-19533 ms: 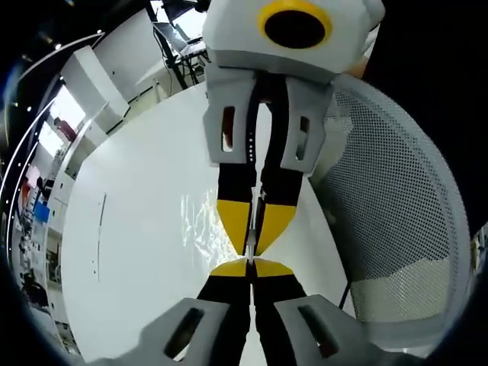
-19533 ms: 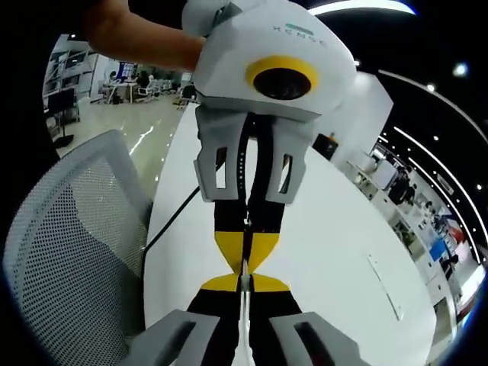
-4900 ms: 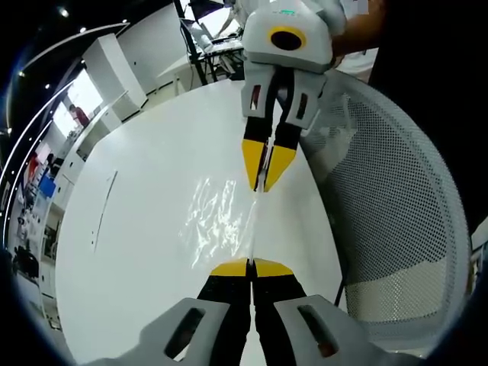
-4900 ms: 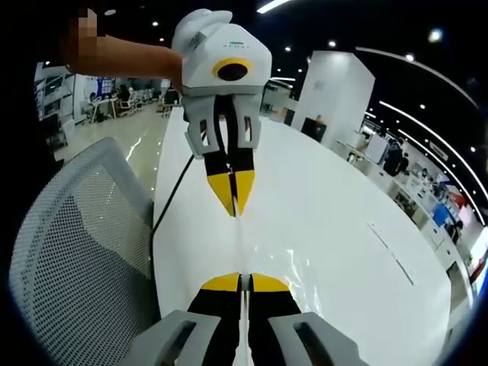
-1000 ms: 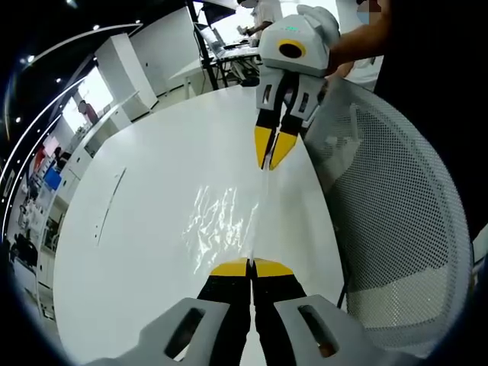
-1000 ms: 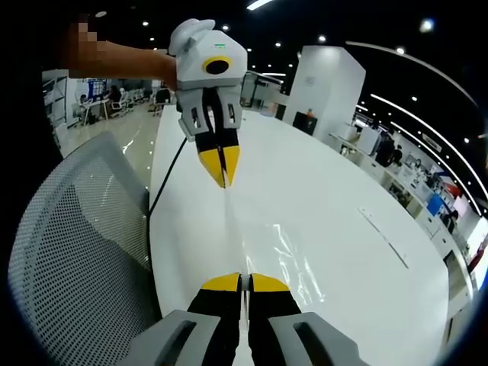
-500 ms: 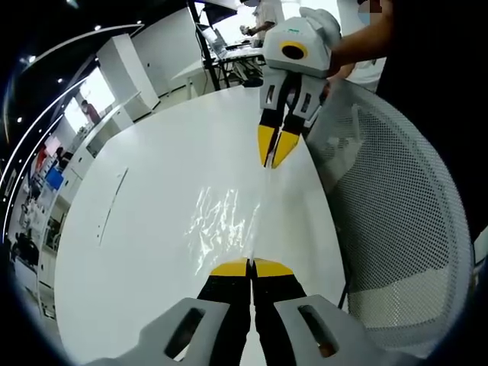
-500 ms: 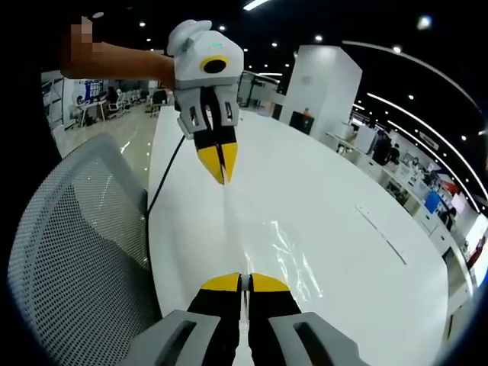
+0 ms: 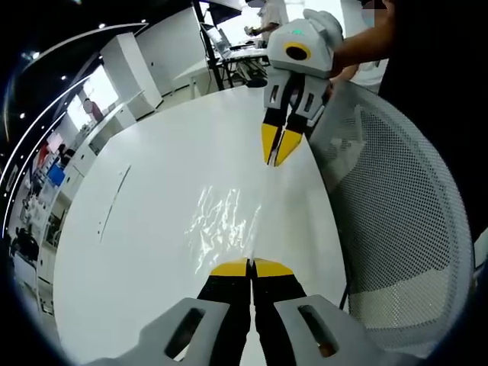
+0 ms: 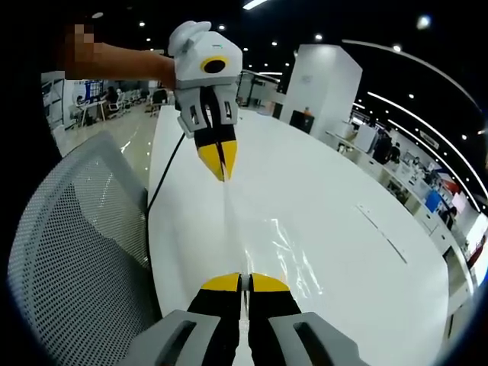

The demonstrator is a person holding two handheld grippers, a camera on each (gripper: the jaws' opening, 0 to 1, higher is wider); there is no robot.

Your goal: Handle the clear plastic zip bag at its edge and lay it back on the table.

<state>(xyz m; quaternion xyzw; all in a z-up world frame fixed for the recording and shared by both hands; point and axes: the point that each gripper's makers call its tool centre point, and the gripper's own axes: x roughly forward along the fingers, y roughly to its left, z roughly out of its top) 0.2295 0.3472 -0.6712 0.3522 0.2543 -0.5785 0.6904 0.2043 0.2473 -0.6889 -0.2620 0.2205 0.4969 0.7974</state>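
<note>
Left gripper: While the bag is stretching away from it, the left gripper (image 9: 250, 267) is clamping its yellow-tipped black jaws tight on the bag's near edge; in the right gripper view it (image 10: 218, 174) is pointing down from above, white-bodied, with a person's arm (image 10: 122, 59) behind it.
Right gripper: the right gripper (image 10: 245, 283) is likewise pinching the same edge at its opposite end, jaws pressed together; in the left gripper view it (image 9: 275, 158) is coming in from the top.
Bag: the clear plastic zip bag (image 9: 225, 221) is hanging as a thin, glossy, crinkled sheet, its held edge running taut in a straight line between the two grippers and the rest (image 10: 293, 255) spreading sideways over the table; whether it is touching the surface I cannot tell, nor whether anything is lying inside.
Table: the table (image 9: 145, 229) is looking smooth, white and rounded, with a thin dark slot marking one side.
Chair: a white mesh chair (image 9: 396, 206) with a perforated back is standing just beside the table's edge.
Cable: a dark cable (image 10: 164, 183) is running along the table rim near the chair.
</note>
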